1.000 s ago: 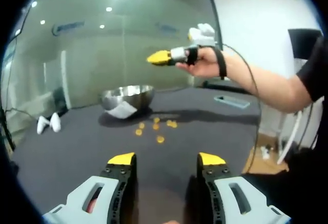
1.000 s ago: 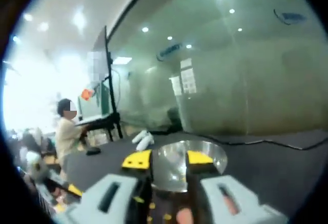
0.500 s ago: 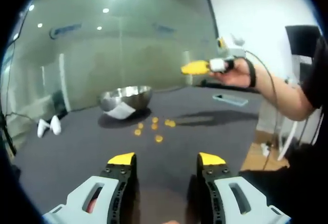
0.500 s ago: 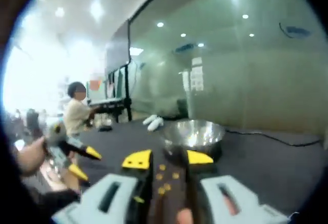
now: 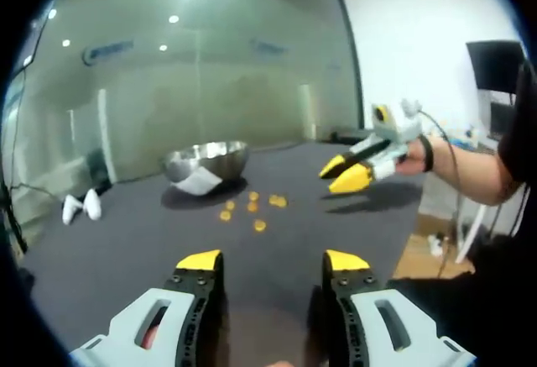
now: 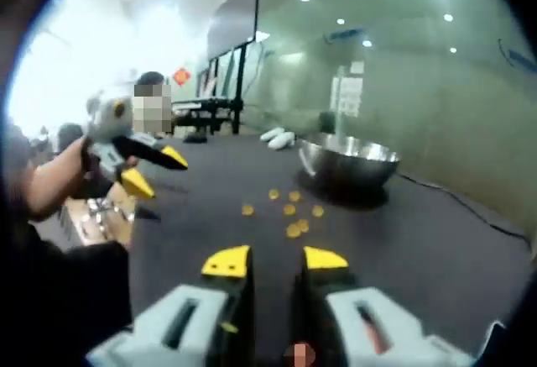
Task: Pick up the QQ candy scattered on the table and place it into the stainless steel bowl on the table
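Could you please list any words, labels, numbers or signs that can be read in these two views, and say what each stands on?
None can be read.
Blue logo high on the glass wall: too blurred to read.
White notices posted on the glass wall: too small to read.
Red ornament in the bright background of the right gripper view: blurred; no characters legible.
Stainless steel bowl, candies, both hand-held grippers: no visible text.
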Available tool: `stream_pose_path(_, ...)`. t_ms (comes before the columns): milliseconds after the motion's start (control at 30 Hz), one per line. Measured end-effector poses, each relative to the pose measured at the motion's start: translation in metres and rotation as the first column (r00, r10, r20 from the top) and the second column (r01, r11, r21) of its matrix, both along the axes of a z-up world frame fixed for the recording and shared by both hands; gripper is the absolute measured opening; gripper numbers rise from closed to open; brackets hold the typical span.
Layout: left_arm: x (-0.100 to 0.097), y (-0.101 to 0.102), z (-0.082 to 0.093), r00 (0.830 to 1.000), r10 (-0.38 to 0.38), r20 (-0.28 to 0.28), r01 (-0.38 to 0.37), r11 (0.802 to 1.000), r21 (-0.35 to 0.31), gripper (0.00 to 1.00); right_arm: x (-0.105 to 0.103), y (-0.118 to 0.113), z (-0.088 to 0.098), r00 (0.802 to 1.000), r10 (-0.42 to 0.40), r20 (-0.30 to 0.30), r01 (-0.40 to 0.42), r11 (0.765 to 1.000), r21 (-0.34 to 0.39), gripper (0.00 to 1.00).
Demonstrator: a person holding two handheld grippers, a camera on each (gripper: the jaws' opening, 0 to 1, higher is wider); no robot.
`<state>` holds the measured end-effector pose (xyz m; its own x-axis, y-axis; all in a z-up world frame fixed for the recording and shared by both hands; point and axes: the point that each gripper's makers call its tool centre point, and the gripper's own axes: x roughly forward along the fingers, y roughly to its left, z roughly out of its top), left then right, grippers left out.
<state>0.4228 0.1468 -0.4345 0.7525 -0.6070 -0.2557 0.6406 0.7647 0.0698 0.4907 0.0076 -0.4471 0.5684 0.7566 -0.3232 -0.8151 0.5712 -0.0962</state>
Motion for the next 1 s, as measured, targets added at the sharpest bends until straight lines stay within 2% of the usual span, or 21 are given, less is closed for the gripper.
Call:
stream_pose_path(233,0.003,0.002,-0.001,1.000,-0.001,-0.002,0.001,1.000,-0.001,0.48,0.003,0.032,-0.017,0.995,0.097,-0.025,-0.098,0.994,-0.042,0.22)
stream_pose_path(533,0.003,-0.002,-0.002,1.000,-0.005,-0.008,0.005,1.000,-0.013,0.49,0.020,0.081,-0.022,0.985,0.161,-0.057,-0.164,0.985,-0.060,0.20)
stream_pose_path(667,0.000,-0.005,-0.004,1.000,-0.020,-0.015,0.020,1.000,-0.007,0.50,0.026,0.102,-0.031,0.979,0.180,-0.096,-0.186,0.980,-0.064,0.21)
stream_pose_path(800,0.002,0.003,-0.002,1.000,0.004,-0.011,-0.004,1.000,-0.012,0.50,0.030,0.111,-0.032,0.979,0.178,-0.095,-0.185,0.980,-0.069,0.20)
stream_pose_path(833,0.003,0.006,-0.002,1.000,0.011,-0.013,-0.011,1.000,-0.015,0.50,0.030,0.113,-0.033,0.979,0.181,-0.091,-0.188,0.980,-0.072,0.19)
stream_pose_path(867,0.004,0.007,-0.003,1.000,0.018,-0.015,-0.018,1.000,-0.016,0.50,0.031,0.116,-0.032,0.978,0.199,-0.056,-0.203,0.975,-0.087,0.12)
stream_pose_path(900,0.004,0.008,-0.004,1.000,0.021,-0.017,-0.021,1.000,-0.017,0.50,0.029,0.117,-0.032,0.978,0.203,-0.051,-0.207,0.974,-0.090,0.09)
stream_pose_path(1000,0.004,0.009,-0.004,1.000,0.019,-0.018,-0.019,1.000,-0.016,0.50,0.032,0.117,-0.034,0.980,0.192,-0.060,-0.197,0.977,-0.078,0.09)
